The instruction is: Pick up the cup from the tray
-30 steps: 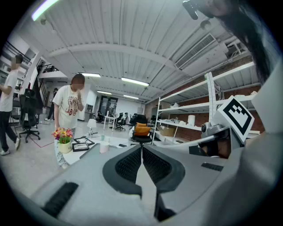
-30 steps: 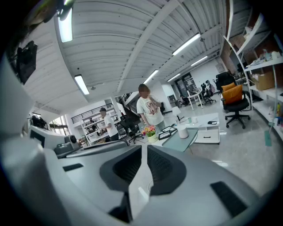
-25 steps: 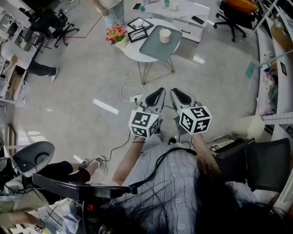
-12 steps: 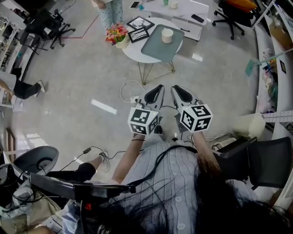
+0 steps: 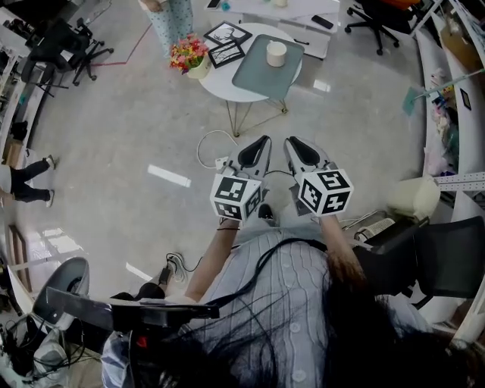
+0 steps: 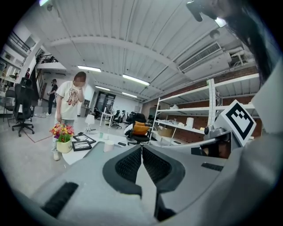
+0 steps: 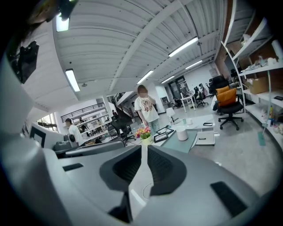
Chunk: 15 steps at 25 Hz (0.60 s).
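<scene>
A cream cup (image 5: 276, 53) stands on a grey-green tray (image 5: 261, 76) on a small round white table (image 5: 220, 79), far ahead across the floor. My left gripper (image 5: 263, 141) and right gripper (image 5: 290, 142) are held side by side at waist height, pointing toward the table and well short of it. Both are shut with nothing between the jaws. In the left gripper view the cup (image 6: 108, 145) shows small above the left jaw, left of the gripper's tips (image 6: 141, 148). In the right gripper view the cup (image 7: 181, 133) and tray (image 7: 186, 144) lie beyond and right of the gripper's tips (image 7: 144, 148).
A flower pot (image 5: 191, 57) and two framed pictures (image 5: 228, 42) share the table. A person (image 5: 170, 17) stands at its far side. A power strip with a white cable (image 5: 222, 161) lies on the floor in between. A black chair (image 5: 447, 259) and a bin (image 5: 414, 198) stand at right.
Both grippers have moved forward toward the table along with the head camera, and the floor has slid back beneath them. A walking person at the left edge has moved on. The jaws stayed shut.
</scene>
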Each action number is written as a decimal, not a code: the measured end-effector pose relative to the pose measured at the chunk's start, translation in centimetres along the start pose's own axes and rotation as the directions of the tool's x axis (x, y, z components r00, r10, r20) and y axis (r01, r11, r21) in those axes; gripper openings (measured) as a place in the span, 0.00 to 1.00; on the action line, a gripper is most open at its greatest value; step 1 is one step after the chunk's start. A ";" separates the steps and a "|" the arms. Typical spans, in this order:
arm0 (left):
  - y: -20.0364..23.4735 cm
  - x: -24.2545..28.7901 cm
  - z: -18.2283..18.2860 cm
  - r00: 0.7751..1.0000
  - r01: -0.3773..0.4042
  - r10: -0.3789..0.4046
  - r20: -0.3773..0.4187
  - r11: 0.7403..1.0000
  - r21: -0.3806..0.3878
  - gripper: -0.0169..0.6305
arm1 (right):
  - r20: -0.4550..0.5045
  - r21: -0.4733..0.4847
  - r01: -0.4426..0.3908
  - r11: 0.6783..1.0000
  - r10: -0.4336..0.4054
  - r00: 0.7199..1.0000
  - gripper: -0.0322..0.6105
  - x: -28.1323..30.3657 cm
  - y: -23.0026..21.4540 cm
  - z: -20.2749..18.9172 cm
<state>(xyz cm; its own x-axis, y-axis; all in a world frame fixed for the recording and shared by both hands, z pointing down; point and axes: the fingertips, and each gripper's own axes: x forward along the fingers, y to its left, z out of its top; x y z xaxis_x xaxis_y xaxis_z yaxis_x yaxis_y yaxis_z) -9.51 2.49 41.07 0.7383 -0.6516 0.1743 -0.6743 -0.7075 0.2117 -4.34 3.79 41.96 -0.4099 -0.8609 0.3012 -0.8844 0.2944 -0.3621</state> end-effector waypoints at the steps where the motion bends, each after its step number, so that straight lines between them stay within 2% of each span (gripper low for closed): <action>1: 0.0 0.1 -0.2 1.000 0.004 -0.004 -0.001 1.000 -0.002 0.05 | -0.001 0.003 0.007 1.000 -0.007 1.000 0.14 0.0 -0.2 -0.1; 8: -0.4 1.2 -0.9 0.999 0.031 -0.031 -0.022 0.999 -0.027 0.05 | 0.007 0.016 0.052 0.999 -0.052 0.999 0.14 0.2 -2.4 0.0; 15: 1.0 3.6 -1.1 1.000 0.012 -0.013 -0.027 0.999 -0.031 0.05 | 0.002 0.025 0.061 0.998 -0.061 0.998 0.14 1.7 -5.0 0.9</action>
<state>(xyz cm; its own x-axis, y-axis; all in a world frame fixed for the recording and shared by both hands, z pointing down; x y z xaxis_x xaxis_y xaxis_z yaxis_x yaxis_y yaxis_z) -7.51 -0.30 43.01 0.7470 -0.6348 0.1974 -0.6646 -0.7066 0.2430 -0.38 0.47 43.48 -0.3549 -0.8780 0.3211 -0.9018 0.2309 -0.3653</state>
